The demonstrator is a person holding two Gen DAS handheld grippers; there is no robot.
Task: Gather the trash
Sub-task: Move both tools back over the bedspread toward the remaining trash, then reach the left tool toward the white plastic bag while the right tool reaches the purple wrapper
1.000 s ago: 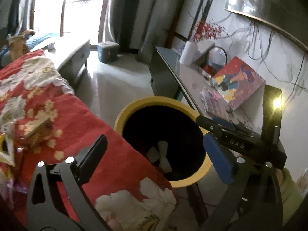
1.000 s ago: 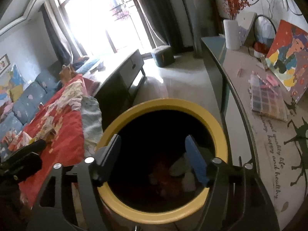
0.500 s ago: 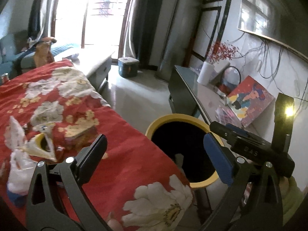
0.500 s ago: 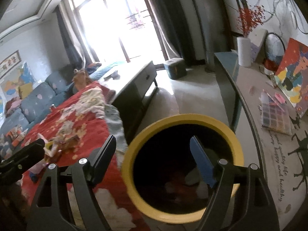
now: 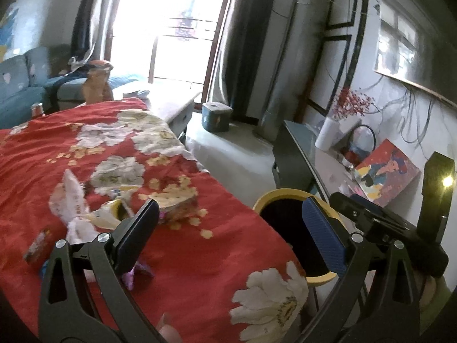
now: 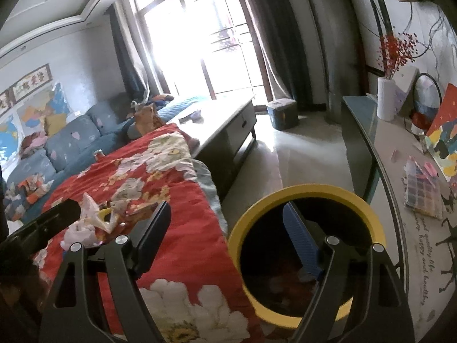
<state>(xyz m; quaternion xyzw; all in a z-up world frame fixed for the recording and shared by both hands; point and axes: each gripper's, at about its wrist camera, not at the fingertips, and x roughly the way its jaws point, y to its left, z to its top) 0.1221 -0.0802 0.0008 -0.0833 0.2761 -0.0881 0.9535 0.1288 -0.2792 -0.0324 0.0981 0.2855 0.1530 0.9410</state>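
A yellow-rimmed black trash bin (image 5: 285, 197) (image 6: 308, 191) stands beside a red floral cloth (image 5: 200, 257) (image 6: 182, 245). Crumpled white and yellow wrappers (image 5: 77, 208) (image 6: 91, 220) and a brown piece (image 5: 178, 207) lie on the cloth, with a purple scrap (image 5: 137, 271) near my left finger. My left gripper (image 5: 231, 231) is open and empty above the cloth, right of the wrappers. My right gripper (image 6: 228, 240) is open and empty over the bin's left rim; trash lies dimly inside the bin.
A glass-topped side table (image 6: 400, 188) with a bead box (image 6: 422, 191), a painting (image 5: 385, 174) and a white vase (image 6: 385, 100) runs along the right wall. A low cabinet (image 6: 228, 120), a blue sofa (image 6: 62, 145) and a small blue box (image 5: 217, 115) stand beyond.
Both grippers have pulled back from over the bin and swung left toward the red cloth. The wrappers on the cloth have come into view. Both stay open and empty.
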